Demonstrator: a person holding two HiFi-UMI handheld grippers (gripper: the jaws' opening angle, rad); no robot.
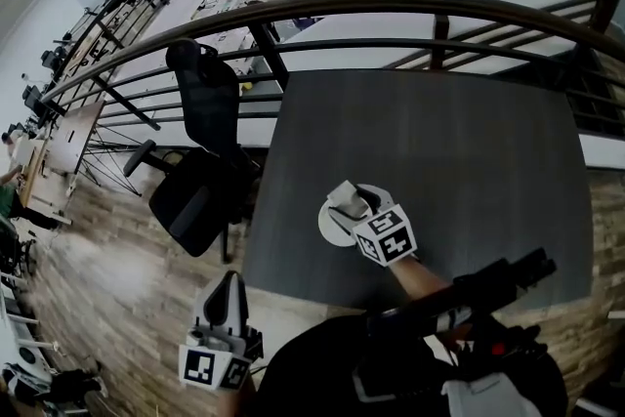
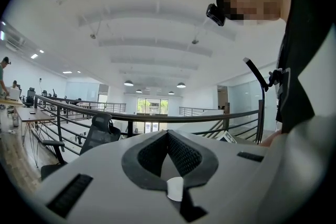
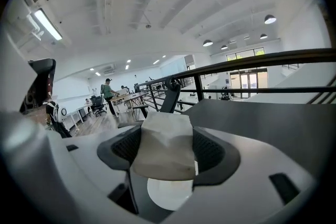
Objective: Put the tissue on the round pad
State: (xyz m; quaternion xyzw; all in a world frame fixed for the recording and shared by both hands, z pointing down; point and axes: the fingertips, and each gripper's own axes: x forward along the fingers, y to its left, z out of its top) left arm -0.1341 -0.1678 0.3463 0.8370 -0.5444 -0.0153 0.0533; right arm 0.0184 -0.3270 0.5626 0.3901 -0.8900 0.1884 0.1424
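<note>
The counter (image 1: 459, 161) is a dark, bare slab running up to a railing at its 12 o'clock edge. All the work sits near its 7 o'clock corner.

Our right tool (image 1: 354, 202) reaches in from 5 o'clock and points towards 10 o'clock in the head view. Its jaws are clamped on the tissue. Our left tool (image 1: 230, 282) hangs off the counter, at about 7 o'clock from the right one and well apart from it. Its jaws are pressed together with nothing between them, so we judge it plays no part here.

The pad (image 1: 330, 226) is a white disc lying flat on the counter. The right tool's tips cover its 1 o'clock side, and only its 7 to 9 o'clock arc shows from the head.

The tissue (image 3: 165, 144) is a folded, pale wad. Its long axis runs along the jaws and it sticks out past their tips.

What matters for the next move is how the tissue lies over the pad:
- **Position:** in the right gripper view the pad shows as a white patch at 6 o'clock of the tissue, straight below it between the jaws.
- **Contact:** we cannot tell whether the wad's underside touches the disc or hangs just above it.
- **Next move:** we judge no sideways travel is left. A short drop and a release should do.
- **Risk:** the far end of the wad could flop past the pad's 10 o'clock rim.
</note>
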